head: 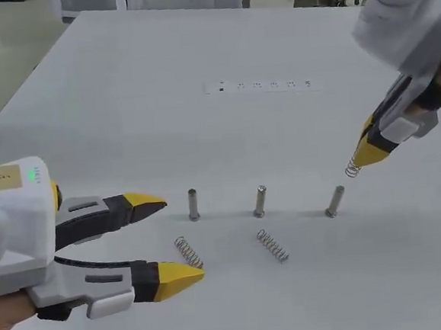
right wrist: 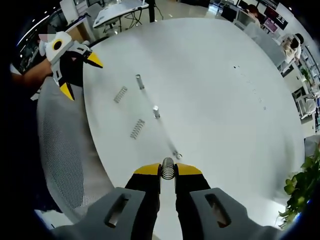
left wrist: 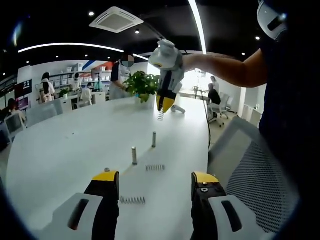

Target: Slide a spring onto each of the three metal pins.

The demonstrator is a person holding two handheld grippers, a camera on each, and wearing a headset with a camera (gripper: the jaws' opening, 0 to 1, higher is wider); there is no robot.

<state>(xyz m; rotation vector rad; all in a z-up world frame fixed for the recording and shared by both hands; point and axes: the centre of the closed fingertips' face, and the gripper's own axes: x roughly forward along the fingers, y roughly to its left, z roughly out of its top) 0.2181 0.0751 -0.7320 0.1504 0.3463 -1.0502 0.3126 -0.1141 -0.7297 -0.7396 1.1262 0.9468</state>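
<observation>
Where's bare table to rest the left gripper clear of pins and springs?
Bare: the table between the pin row and the flush strip farther back, and the near edge before the two loose springs. Crowded: from left pin to right pin, with the open left gripper by one spring and the right gripper holding a third spring near the right pin.
</observation>
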